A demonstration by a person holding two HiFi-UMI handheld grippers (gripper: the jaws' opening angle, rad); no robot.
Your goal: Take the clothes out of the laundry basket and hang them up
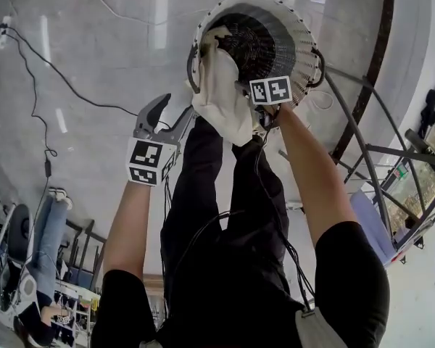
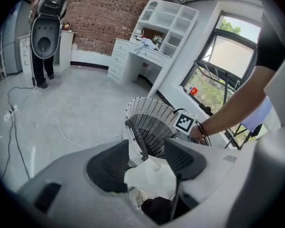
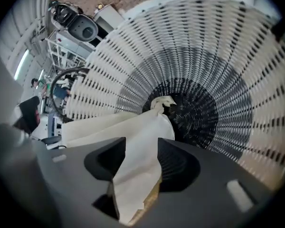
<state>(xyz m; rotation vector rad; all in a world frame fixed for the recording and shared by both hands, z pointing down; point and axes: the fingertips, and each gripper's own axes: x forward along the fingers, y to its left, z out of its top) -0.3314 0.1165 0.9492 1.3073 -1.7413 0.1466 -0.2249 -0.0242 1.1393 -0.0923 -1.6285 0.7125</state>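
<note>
The white woven laundry basket (image 1: 304, 42) with a dark inside stands on the grey floor. A cream cloth (image 1: 221, 93) hangs over its left rim. My right gripper (image 1: 259, 85) is at the basket's mouth, its tips hidden under the marker cube. In the right gripper view its jaws (image 3: 141, 146) stand wide, and the cream cloth (image 3: 133, 141) lies between them over the basket's bottom (image 3: 194, 113). My left gripper (image 1: 175, 111) is open, left of the cloth. In the left gripper view (image 2: 147, 148) the cloth (image 2: 149, 175) shows through the gap, with the basket (image 2: 147, 110) beyond.
A black cable (image 1: 58, 78) runs across the floor at the left. A dark metal rack frame (image 1: 377, 158) stands right of the basket. My black trousers (image 1: 225, 194) are just below the cloth. White shelves and a desk (image 2: 147, 46) line the far wall, where a person (image 2: 42, 37) stands.
</note>
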